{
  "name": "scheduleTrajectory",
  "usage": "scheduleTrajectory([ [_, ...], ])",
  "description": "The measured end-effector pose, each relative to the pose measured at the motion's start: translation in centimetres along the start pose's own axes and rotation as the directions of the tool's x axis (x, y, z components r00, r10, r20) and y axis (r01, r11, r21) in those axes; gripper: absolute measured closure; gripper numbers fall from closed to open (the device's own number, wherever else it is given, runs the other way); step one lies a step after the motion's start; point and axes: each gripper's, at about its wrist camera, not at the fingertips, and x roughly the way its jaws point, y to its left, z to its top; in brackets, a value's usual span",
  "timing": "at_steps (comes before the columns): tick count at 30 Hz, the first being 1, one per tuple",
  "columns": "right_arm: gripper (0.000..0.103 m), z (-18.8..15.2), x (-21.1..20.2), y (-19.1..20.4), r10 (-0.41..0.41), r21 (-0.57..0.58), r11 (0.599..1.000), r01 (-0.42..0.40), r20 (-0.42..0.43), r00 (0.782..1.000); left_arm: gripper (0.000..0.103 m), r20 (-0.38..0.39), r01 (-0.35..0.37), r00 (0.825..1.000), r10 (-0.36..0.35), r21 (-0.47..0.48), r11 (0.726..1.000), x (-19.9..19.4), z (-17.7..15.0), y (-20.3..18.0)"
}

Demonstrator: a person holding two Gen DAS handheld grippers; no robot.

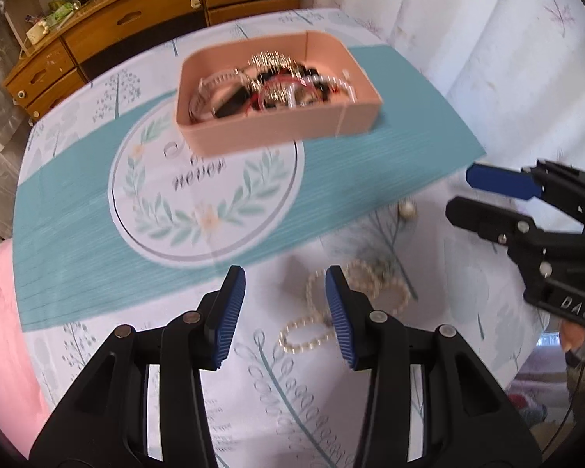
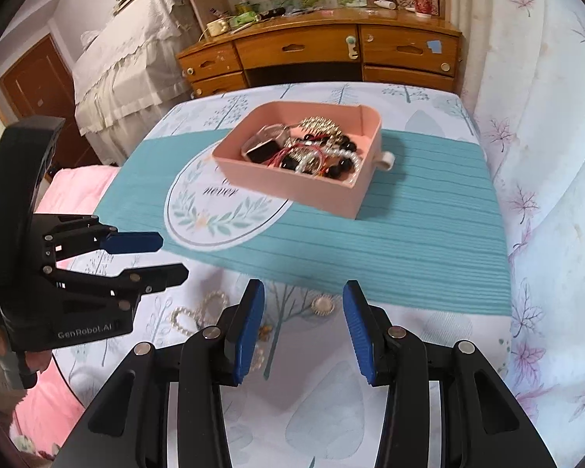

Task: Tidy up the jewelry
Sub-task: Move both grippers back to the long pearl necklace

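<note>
A pink box [image 1: 284, 134] [image 2: 323, 191] full of tangled jewelry stands on a teal mat [image 1: 97, 234] [image 2: 409, 249]. A pearl necklace [image 1: 390, 292] [image 2: 199, 312] lies on the tablecloth near the front edge. A round pearl brooch [image 1: 406, 210] [image 2: 323, 305] lies a little farther back. My left gripper [image 1: 285, 304] [image 2: 167, 257] is open and empty, just above the necklace. My right gripper [image 2: 303, 323] [image 1: 462, 191] is open and empty, just in front of the brooch.
The table has a white cloth with leaf prints [image 2: 331, 421]. A wooden dresser [image 2: 331, 54] stands behind it. A pink blanket [image 1: 0, 331] lies at the left. A white curtain [image 2: 546, 156] hangs at the right.
</note>
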Motion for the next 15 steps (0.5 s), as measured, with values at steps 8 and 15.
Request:
scheduleTrajectory([
  [8, 0.060, -1.5, 0.9, 0.9, 0.014, -0.009, 1.000, -0.014, -0.041, 0.999, 0.063, -0.068, 0.044, 0.997, -0.043, 0.020, 0.999, 2.0, -1.2, -1.2],
  [15, 0.060, -1.7, 1.8, 0.5, 0.021, 0.000, 1.000, -0.021, -0.057, 0.998, 0.072, -0.122, 0.069, 0.990, -0.067, 0.008, 0.998, 3.7, -0.5, -1.8],
])
